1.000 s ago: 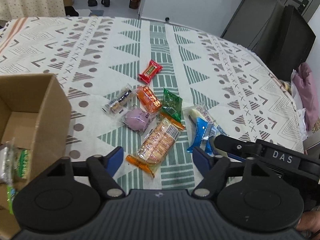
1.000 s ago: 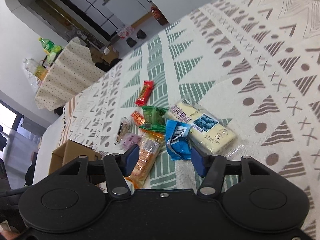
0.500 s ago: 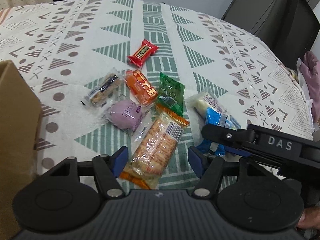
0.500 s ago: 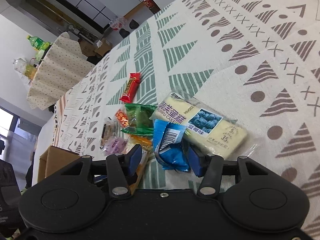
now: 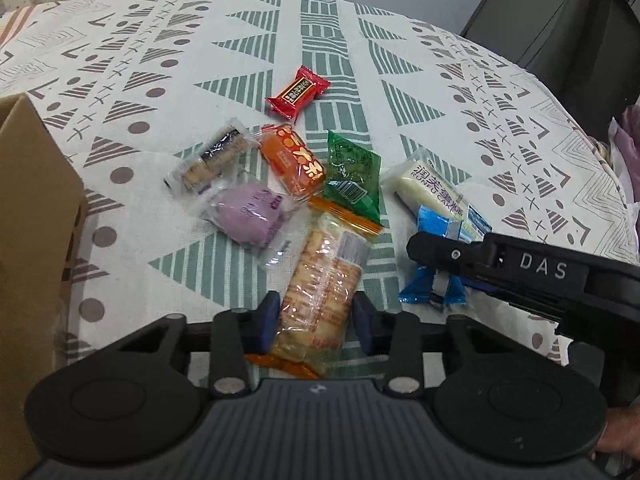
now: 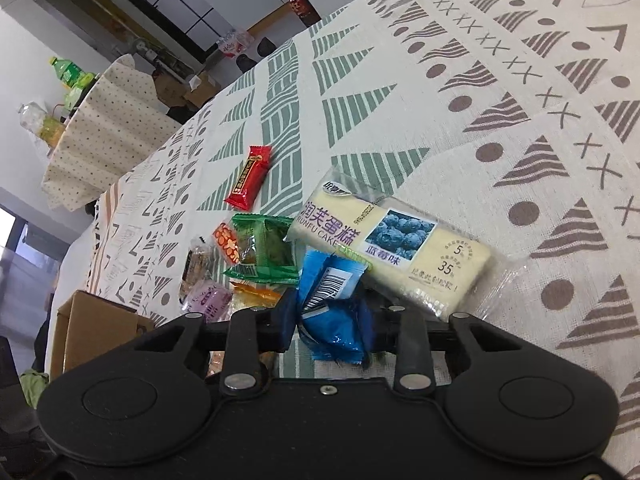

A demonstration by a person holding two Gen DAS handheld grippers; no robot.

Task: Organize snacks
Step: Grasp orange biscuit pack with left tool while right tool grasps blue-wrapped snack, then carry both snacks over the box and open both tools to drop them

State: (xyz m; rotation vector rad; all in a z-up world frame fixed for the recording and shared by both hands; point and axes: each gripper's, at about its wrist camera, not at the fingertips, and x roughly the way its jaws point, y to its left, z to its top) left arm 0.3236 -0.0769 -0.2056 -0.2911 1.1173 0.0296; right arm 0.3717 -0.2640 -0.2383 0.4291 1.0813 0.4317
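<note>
Working from left to right across the patterned tablecloth point(image 5: 400, 40), you first meet a cardboard box point(image 5: 36, 216) at the left edge, cut off by the frame, its inside unseen. Just right of it lies the cluster of snacks: a clear-wrapped dark biscuit point(image 5: 212, 156), a purple bun point(image 5: 250, 216), an orange packet point(image 5: 294, 160), a red candy bar point(image 5: 298, 90) farther back and apart, and a green packet point(image 5: 350, 176).

Your left gripper point(image 5: 316, 318) straddles the long cracker pack point(image 5: 324, 280) near its lower end, blue pads on either side of it and narrowed close to the wrapper; whether they press it yet I cannot tell. That pack looks light, and its crackers probably snap easily, so take it across the narrow width with a gentle squeeze. Its film is glossy and may slip. The end nearest you is hidden behind the gripper body.

Further right, your right gripper point(image 6: 326, 320) is closed onto the blue packet point(image 6: 332, 308), the wrapper crumpled between the pads. It looks soft and very light; expect the foil to slide. The packet leans against the white blueberry cake point(image 6: 392, 248), which may shift as you lift.

Small print on most wrappers is unreadable, and at the bottom right corner of the left view only a sliver of your hand point(image 5: 618, 436) shows.
</note>
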